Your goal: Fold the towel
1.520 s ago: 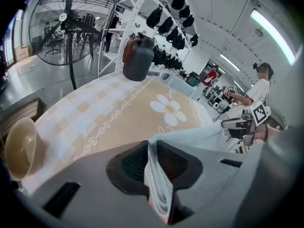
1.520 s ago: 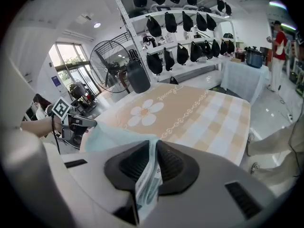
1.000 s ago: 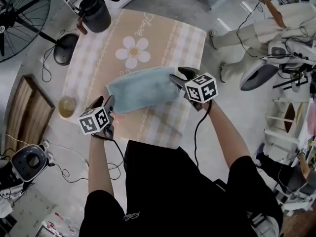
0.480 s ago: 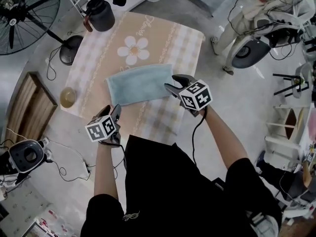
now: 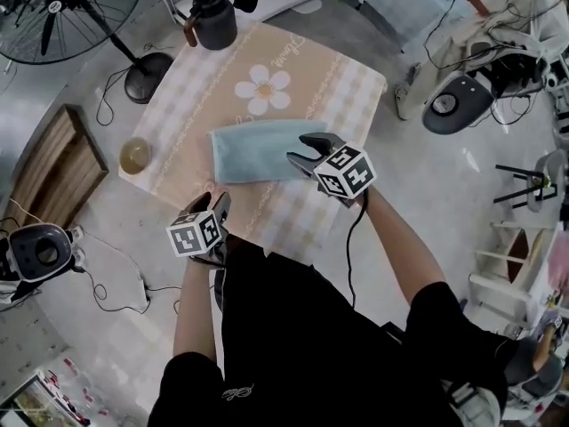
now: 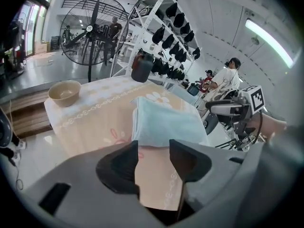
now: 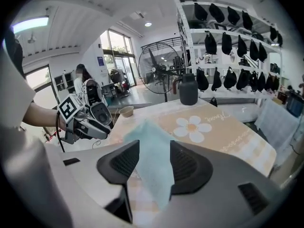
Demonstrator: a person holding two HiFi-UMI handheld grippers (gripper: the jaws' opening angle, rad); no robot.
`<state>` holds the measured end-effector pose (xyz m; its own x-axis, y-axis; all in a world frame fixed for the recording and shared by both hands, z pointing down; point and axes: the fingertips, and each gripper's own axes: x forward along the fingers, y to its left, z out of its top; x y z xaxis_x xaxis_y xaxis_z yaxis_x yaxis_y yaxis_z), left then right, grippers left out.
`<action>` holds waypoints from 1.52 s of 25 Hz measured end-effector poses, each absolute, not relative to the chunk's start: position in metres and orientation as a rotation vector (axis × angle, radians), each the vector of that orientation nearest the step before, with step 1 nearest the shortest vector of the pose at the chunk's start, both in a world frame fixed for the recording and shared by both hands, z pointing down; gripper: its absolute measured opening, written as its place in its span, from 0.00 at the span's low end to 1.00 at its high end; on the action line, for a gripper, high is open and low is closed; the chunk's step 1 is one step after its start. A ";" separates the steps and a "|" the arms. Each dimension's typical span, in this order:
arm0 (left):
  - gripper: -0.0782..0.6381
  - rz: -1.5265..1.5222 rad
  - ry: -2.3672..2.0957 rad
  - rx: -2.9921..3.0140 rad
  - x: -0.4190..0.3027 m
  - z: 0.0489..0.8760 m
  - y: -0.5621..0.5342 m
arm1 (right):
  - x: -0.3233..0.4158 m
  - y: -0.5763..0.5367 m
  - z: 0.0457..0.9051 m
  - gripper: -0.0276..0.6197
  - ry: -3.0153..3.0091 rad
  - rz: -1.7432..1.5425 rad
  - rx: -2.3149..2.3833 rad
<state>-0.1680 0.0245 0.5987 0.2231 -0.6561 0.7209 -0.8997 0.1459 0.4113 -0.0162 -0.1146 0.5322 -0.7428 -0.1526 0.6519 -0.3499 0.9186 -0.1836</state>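
The folded light-blue towel [image 5: 253, 149] lies flat on the flower-print tablecloth [image 5: 311, 87]. My right gripper [image 5: 300, 148] hovers at the towel's right end, its 2 fingers [image 7: 190, 164] apart, with the towel showing in the gap between them, not pinched. My left gripper [image 6: 154, 148] is open too. Only tablecloth shows between its fingers, and the towel's near edge lies just beyond the tips.

cursive word [image 5: 286, 52] printed on the checked cloth [image 5: 169, 132] beside its daisy [image 5: 263, 90], too small to read, square coded markers on left tool [image 5: 220, 203] and right tool [image 5: 300, 148], no other legible text
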 end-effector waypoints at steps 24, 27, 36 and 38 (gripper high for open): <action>0.40 0.108 -1.420 1.224 -0.196 0.655 -0.021 | -0.222 -0.141 0.622 0.32 -2.019 0.045 -0.477; 0.40 0.107 -1.416 1.206 -0.195 0.660 -0.022 | -0.231 -0.136 0.639 0.32 -1.955 -0.001 -0.561; 0.40 0.126 -1.397 1.168 -0.191 0.676 -0.022 | -0.237 -0.131 0.681 0.32 -1.824 -0.035 -0.689; 0.40 0.112 -1.382 1.146 -0.190 0.677 -0.022 | -0.237 -0.131 0.683 0.32 -1.820 -0.030 -0.700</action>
